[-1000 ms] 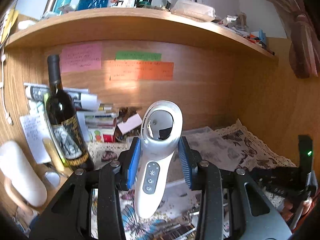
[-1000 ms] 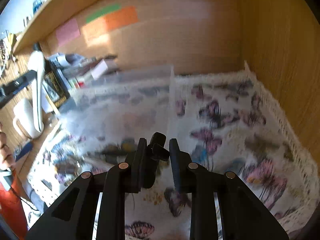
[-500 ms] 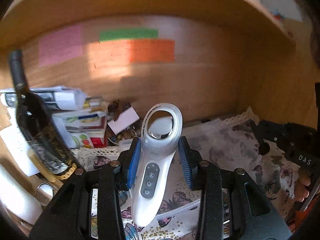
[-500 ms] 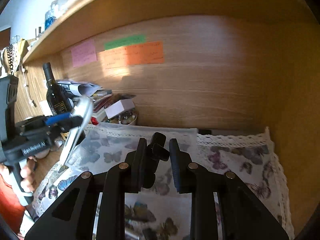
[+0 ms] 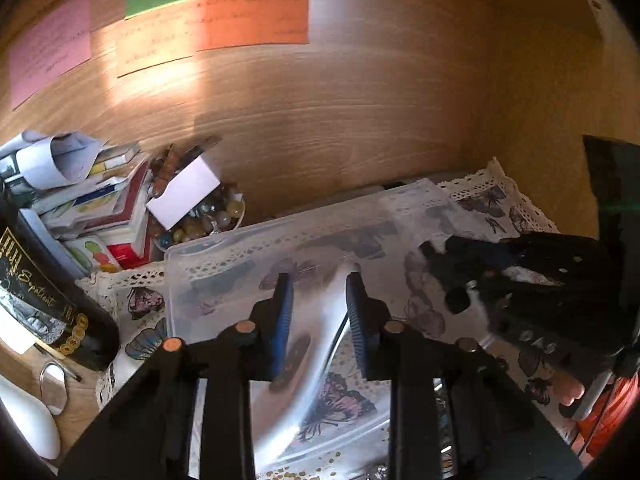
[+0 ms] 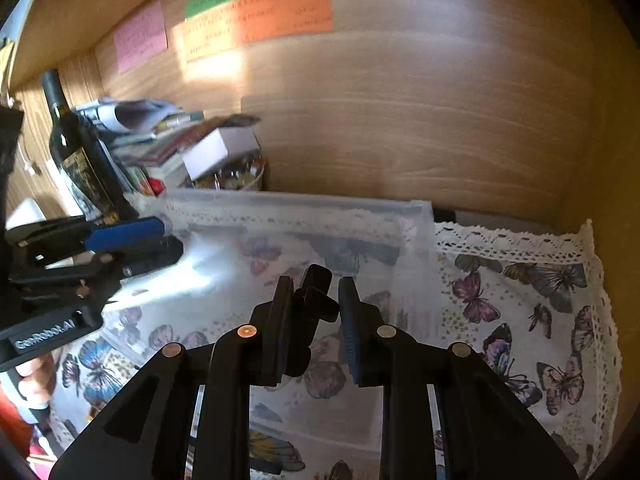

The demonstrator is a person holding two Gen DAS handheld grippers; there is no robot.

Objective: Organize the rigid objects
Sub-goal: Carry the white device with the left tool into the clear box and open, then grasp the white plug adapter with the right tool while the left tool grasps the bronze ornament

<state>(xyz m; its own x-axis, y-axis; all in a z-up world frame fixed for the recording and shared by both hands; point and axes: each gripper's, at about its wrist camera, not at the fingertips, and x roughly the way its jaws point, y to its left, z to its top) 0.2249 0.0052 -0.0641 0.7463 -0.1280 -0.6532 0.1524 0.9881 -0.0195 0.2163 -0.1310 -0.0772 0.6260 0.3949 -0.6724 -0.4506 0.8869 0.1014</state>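
Note:
A clear plastic bin (image 5: 224,256) sits on a butterfly-print cloth (image 6: 520,304) against the wooden back wall; it also shows in the right wrist view (image 6: 320,208). My left gripper (image 5: 318,312) hangs over the bin with a blurred white handheld device (image 5: 320,344) between its blue pads (image 5: 282,320); whether the pads still grip it I cannot tell. In the right wrist view the left gripper (image 6: 132,240) is at the bin's left side, with the device a white smear (image 6: 188,276). My right gripper (image 6: 310,312) is shut on a small black object (image 6: 316,296) above the bin.
A dark wine bottle (image 5: 40,300) stands left of the bin. Behind it lie stacked books and papers (image 5: 92,200), a white box (image 5: 184,192) and a bowl of beads (image 5: 208,224). Coloured notes (image 5: 224,20) are on the back wall. A wooden side wall (image 6: 600,140) stands right.
Both grippers have tilted down and moved in over the bin. The white device, held upright before, now appears lower and motion-blurred between the left pads.

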